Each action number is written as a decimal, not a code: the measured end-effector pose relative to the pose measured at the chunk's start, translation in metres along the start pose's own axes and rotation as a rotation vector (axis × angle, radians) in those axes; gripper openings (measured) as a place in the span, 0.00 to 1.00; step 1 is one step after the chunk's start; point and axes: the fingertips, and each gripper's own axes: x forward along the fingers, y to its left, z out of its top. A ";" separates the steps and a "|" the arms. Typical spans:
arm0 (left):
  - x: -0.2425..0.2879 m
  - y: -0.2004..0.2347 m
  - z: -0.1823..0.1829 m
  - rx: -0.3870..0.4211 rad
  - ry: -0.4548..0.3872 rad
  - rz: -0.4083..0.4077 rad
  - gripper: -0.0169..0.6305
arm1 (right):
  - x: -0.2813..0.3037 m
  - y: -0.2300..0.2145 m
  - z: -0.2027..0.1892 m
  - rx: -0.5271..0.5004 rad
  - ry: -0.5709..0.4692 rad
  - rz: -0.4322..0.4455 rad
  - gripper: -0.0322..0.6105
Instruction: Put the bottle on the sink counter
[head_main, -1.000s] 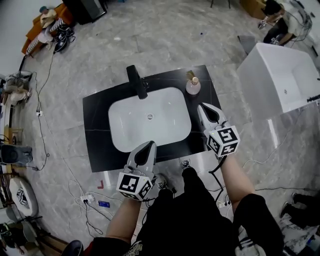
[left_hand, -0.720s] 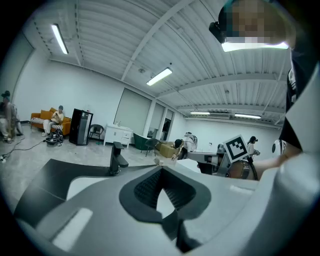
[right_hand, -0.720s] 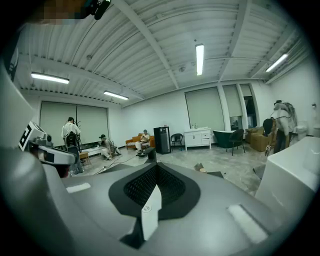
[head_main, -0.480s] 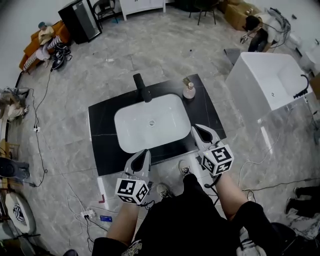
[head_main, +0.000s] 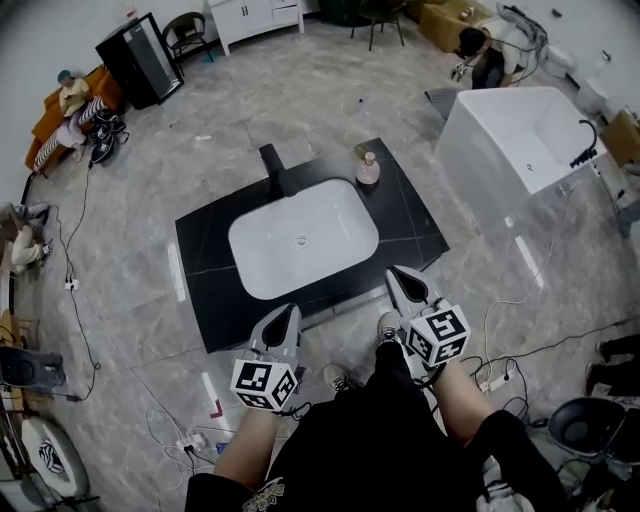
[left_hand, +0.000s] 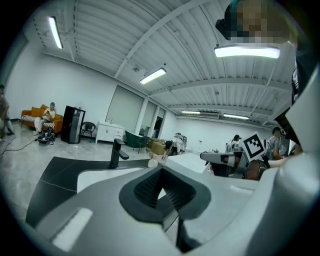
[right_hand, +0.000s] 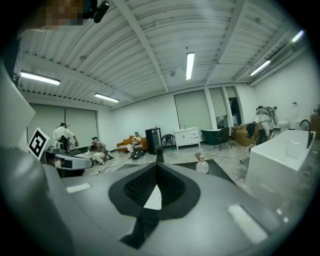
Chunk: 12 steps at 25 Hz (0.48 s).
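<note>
1. The sink counter (head_main: 205, 250), a black slab with a white basin (head_main: 300, 235) sunk into it, stands on a grey marble-patterned floor (head_main: 300, 90). A black faucet (head_main: 273, 166) rises at the basin's far rim.
2. The bottle (head_main: 368, 168), rounded and pale pink with a narrow neck, stands upright on the counter's far right corner. It is just beside the basin's far right edge and to the right of the faucet. Neither gripper touches it.
3. The left gripper (head_main: 286, 313) is held over the counter's near edge, well apart from the bottle. In the left gripper view its jaws (left_hand: 161, 172) are closed tip to tip with nothing between them. The faucet (left_hand: 116, 152) and the bottle (left_hand: 152, 162) (small and partly behind the jaw tips) appear beyond.
4. The right gripper (head_main: 398, 276) hangs off the counter's near right corner, also well apart from the bottle. In the right gripper view its jaws (right_hand: 156, 167) are pressed together and empty. The bottle (right_hand: 201, 164) stands to the right of the tips, on the counter.
5. A white bathtub (head_main: 510, 140) stands on the floor to the right of the counter.
</note>
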 end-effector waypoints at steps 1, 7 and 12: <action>-0.002 -0.001 -0.001 0.003 0.003 -0.007 0.03 | -0.003 0.003 -0.002 0.003 0.002 -0.004 0.09; -0.001 -0.012 0.001 0.019 0.006 -0.040 0.03 | -0.019 0.012 -0.002 -0.006 0.004 -0.004 0.09; 0.002 -0.023 0.003 0.031 0.005 -0.060 0.03 | -0.028 0.017 -0.003 -0.014 0.008 0.006 0.09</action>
